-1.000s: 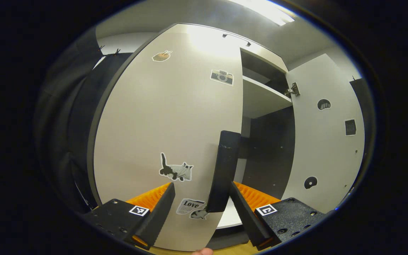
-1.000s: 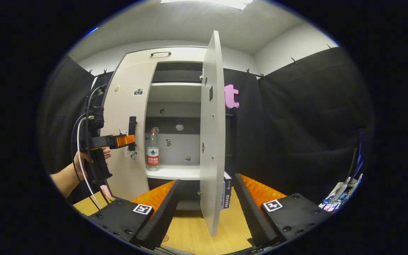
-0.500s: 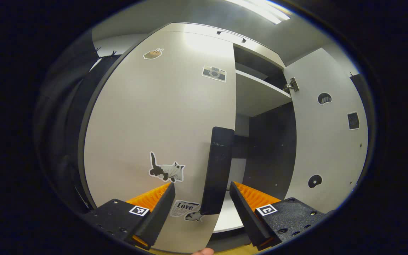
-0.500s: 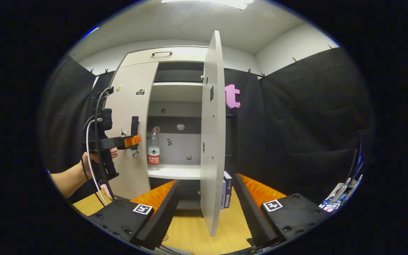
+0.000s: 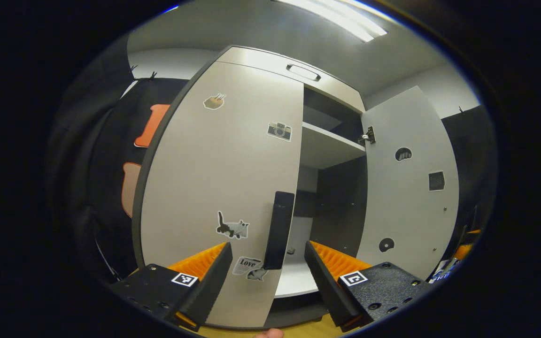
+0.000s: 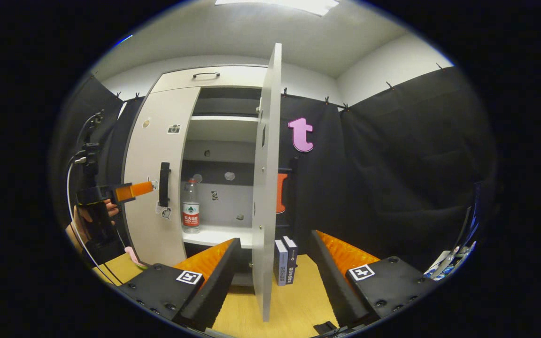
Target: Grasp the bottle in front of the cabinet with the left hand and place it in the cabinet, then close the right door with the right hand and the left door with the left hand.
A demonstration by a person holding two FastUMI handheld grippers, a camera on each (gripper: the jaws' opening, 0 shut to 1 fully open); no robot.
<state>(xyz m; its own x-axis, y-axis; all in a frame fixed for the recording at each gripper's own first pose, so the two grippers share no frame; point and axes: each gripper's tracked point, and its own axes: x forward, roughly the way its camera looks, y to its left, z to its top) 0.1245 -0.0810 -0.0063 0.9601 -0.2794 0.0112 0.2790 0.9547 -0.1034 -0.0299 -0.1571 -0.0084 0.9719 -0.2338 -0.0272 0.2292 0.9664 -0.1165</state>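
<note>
Standing upright on the lower shelf (image 6: 214, 233) of the cabinet (image 6: 204, 75), the bottle (image 6: 189, 206) has its long axis vertical, cap up, label band low on the body, near the shelf's left end just beside the left door's free edge. Left door (image 5: 219, 188) mostly swung in but still ajar; flat face toward the left gripper view, stickers on it, dark vertical handle (image 5: 278, 230) near its free edge. Right door (image 6: 265, 188) stands wide, seen edge-on in the right gripper view, between that gripper's fingers but farther off. Left gripper (image 5: 266, 274): jaws spread wide, nothing between them, handle ahead of the gap and not touched. From the right gripper view the left gripper (image 6: 134, 190) is held by a hand (image 6: 93, 217) at the far left, level, tip near the handle (image 6: 163, 184), apart from it. Right gripper (image 6: 270, 277): jaws wide apart, holding nothing, low over the wooden floor (image 6: 294, 305). Two small boxes (image 6: 285, 260) stand upright on the floor just right of the right door's lower edge.
</note>
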